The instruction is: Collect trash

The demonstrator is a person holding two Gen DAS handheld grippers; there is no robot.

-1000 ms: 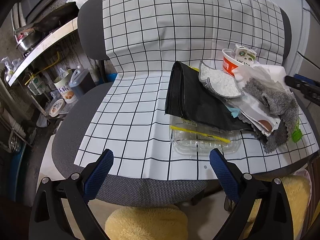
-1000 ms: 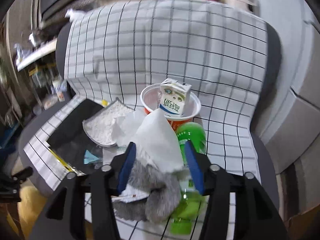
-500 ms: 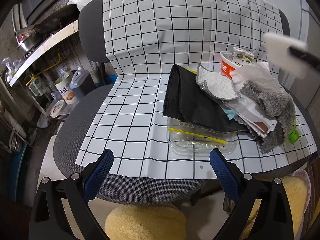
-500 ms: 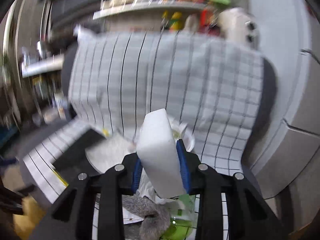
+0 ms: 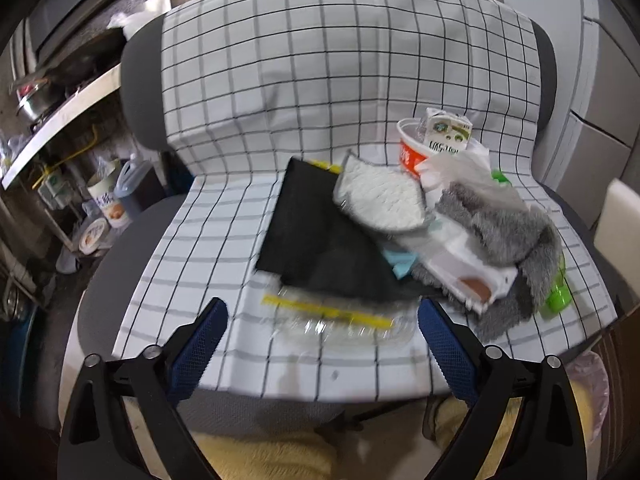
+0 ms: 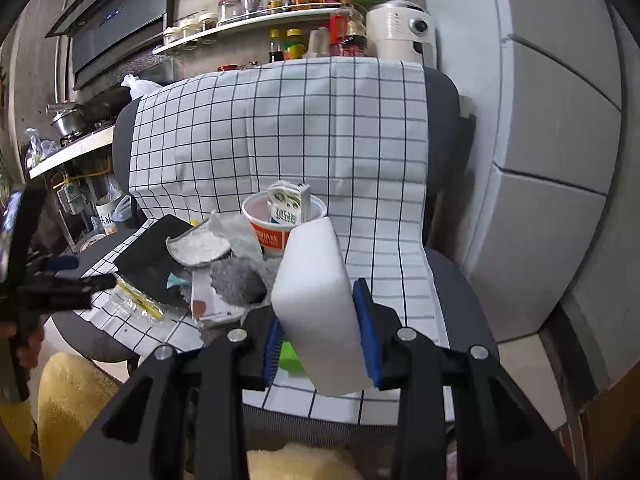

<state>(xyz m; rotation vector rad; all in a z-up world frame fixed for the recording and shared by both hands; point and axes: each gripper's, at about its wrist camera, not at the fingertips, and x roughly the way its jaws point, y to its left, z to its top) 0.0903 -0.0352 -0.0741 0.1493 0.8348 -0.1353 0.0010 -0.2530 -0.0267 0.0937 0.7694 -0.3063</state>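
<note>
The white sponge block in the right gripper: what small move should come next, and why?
Probably carry the white sponge block away from the chair toward a trash container, which no view clearly shows. The right gripper is clamped on it, lifted clear of the pile.

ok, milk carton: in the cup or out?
In. The milk carton stands inside the red-and-white cup, top poking above the rim.

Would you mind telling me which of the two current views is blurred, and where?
Left wrist view: motion-smeared, worst on the clear plastic container and black cloth; fisheye bends the checked cover. Right wrist view: sharp, with the white foam block crisp between the right gripper pads.
</note>
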